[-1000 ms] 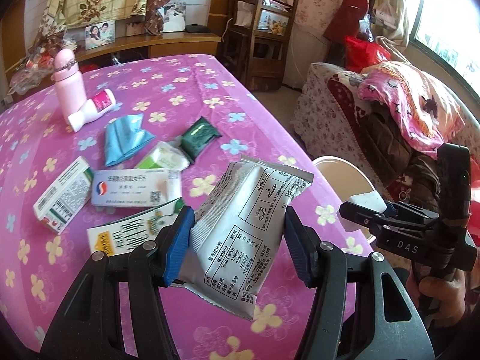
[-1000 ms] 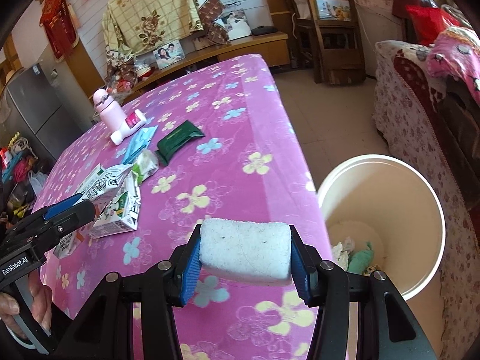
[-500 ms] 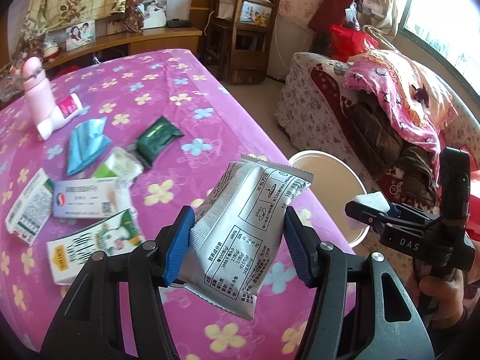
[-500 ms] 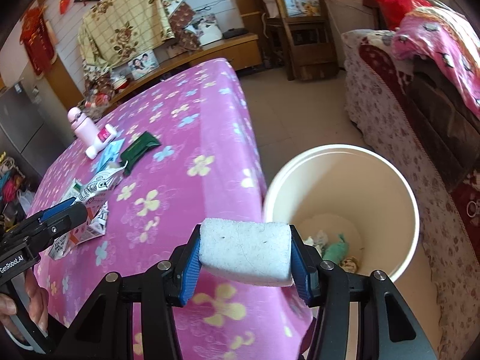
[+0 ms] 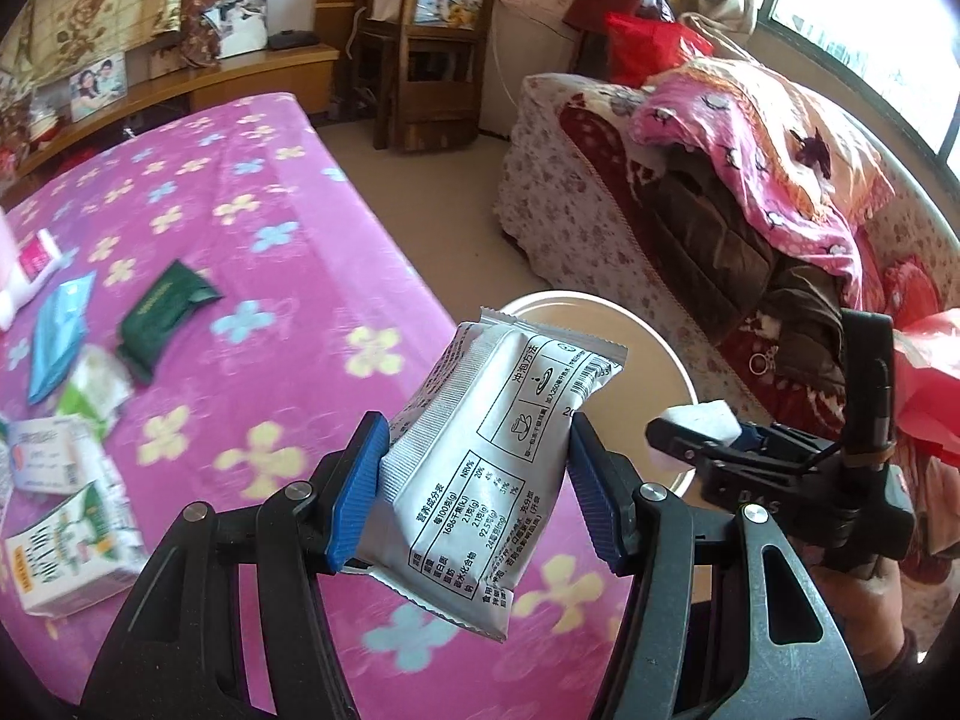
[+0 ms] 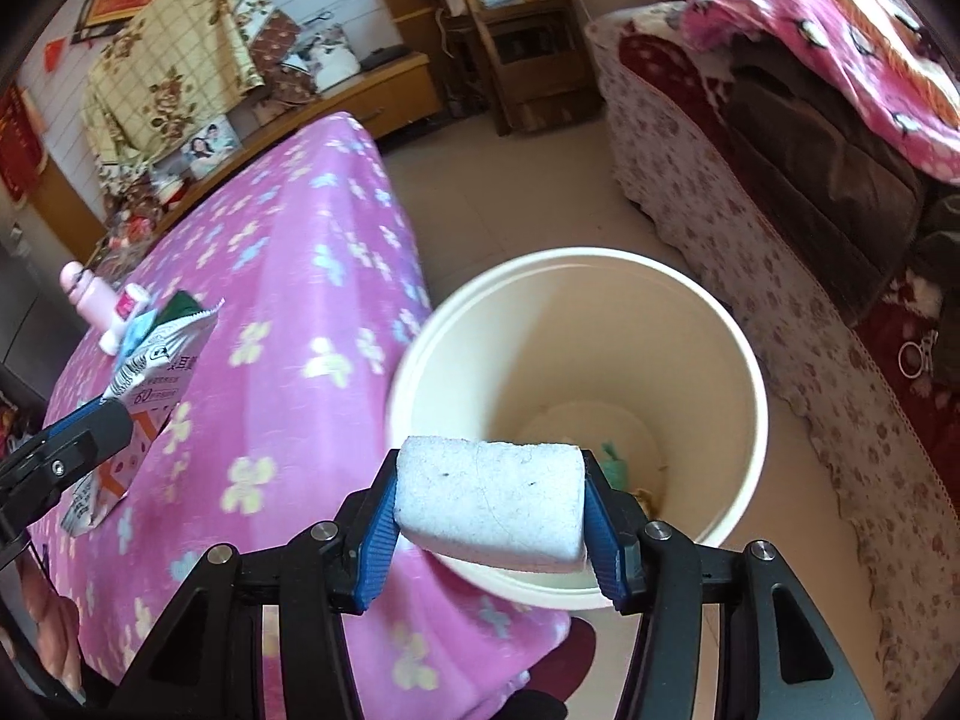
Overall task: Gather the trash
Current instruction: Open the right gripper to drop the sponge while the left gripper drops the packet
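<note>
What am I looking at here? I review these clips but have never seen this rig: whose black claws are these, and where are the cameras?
No robot: a person holds a two-finger gripper in each hand, with a fisheye camera on each looking along its fingers. The left view shows the left gripper clamping a white snack packet; the right gripper clamps a white foam block above a cream bin beside the table. On the pink flowered tablecloth lie cartons, a dark green packet and other wrappers. Both views show the other gripper at the edge.
</note>
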